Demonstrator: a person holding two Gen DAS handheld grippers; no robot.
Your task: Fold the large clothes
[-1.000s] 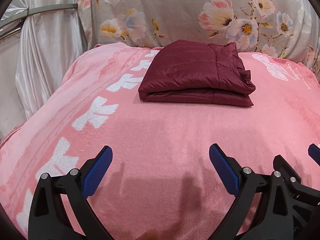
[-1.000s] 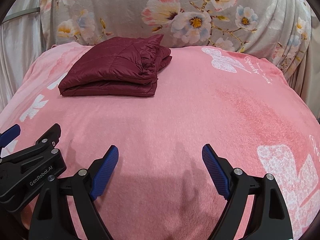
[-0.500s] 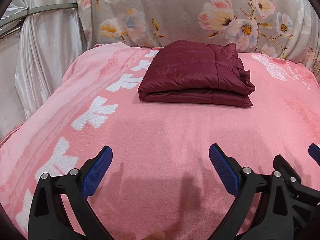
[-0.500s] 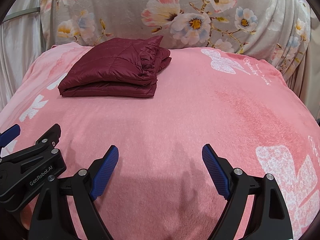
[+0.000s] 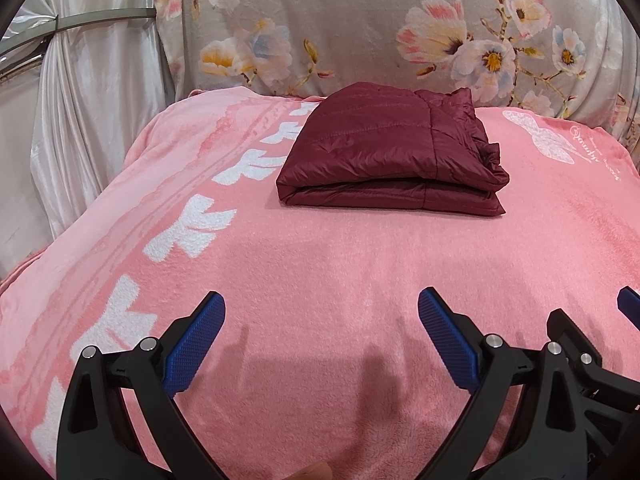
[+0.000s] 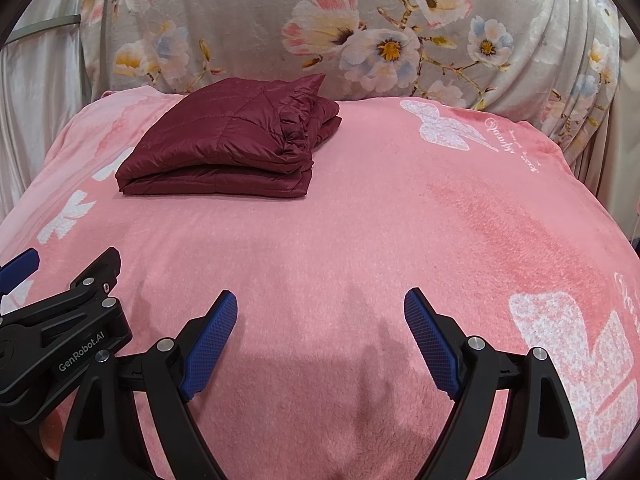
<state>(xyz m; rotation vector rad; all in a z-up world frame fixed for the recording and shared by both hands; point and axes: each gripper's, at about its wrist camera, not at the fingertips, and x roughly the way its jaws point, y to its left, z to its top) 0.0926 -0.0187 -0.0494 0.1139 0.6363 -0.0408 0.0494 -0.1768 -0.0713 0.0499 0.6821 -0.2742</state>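
Note:
A dark red quilted jacket (image 5: 390, 152) lies folded in a neat rectangle on the pink blanket (image 5: 320, 264), toward the far side. It also shows in the right wrist view (image 6: 232, 148), at the far left. My left gripper (image 5: 320, 312) is open and empty, held above the near part of the blanket, well short of the jacket. My right gripper (image 6: 320, 312) is open and empty, side by side with the left one, which shows at the left edge of its view (image 6: 60, 320).
A grey floral cloth (image 5: 380, 28) hangs behind the bed. A white satin curtain (image 5: 80, 120) and a metal rail (image 5: 80, 24) stand at the left. The blanket carries white bow prints (image 6: 448, 128) and drops off at its left and right edges.
The jacket lies still. Both grippers stay open and have hardly moved; the right view has shifted very slightly.

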